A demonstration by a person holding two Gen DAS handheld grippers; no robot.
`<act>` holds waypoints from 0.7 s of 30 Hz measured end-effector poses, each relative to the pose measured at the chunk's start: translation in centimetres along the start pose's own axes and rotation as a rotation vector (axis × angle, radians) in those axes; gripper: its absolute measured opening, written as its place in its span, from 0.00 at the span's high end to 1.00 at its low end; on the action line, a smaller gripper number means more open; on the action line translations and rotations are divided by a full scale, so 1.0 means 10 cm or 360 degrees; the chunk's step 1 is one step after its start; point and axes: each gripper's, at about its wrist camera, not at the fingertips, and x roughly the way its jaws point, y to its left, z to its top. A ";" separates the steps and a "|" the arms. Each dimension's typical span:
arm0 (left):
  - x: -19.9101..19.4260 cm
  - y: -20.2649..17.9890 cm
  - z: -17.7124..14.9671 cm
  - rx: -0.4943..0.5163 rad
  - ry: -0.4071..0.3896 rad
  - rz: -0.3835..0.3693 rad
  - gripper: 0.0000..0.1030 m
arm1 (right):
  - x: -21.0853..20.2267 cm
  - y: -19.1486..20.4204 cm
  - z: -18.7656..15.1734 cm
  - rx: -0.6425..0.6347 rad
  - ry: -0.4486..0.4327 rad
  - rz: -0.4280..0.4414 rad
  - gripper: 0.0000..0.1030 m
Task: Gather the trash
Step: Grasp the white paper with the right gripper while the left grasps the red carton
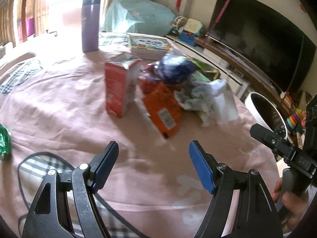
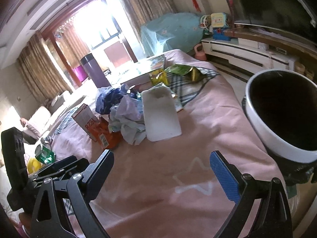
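Pink cloth (image 1: 59, 103) covers the surface that carries the trash, in a curtained room with a dark television (image 1: 257, 35) behind. Near the cloth's middle lies a heap: an upright red carton (image 1: 118, 87), an orange wrapper (image 1: 162, 109), crumpled pale paper (image 1: 196, 97), a dark blue bag (image 1: 174, 67) and a white foam tray (image 2: 160, 115). A green wrapper (image 1: 4, 140) lies apart at the left edge. A white bin (image 2: 277, 115) with dark interior stands just beyond the right edge, perhaps touching the cloth. Left gripper (image 1: 153, 164) and right gripper (image 2: 161, 175) hover over bare cloth short of the heap, jaws spread wide, nothing between them
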 end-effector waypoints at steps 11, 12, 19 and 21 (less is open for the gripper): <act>0.21 0.35 0.33 -0.0042 -0.0031 0.0108 0.27 | 0.26 0.05 0.21 -0.0076 0.0007 -0.0029 0.05; 0.25 0.37 0.37 -0.0039 -0.0034 0.0118 0.27 | 0.30 0.04 0.22 -0.0076 0.0016 -0.0032 0.05; 0.54 0.48 0.53 -0.0044 0.0006 0.0140 0.27 | 0.57 -0.03 0.26 -0.0055 0.0128 -0.0038 0.06; 0.57 0.48 0.54 -0.0049 0.0010 0.0125 0.30 | 0.62 -0.05 0.27 -0.0043 0.0145 -0.0031 0.08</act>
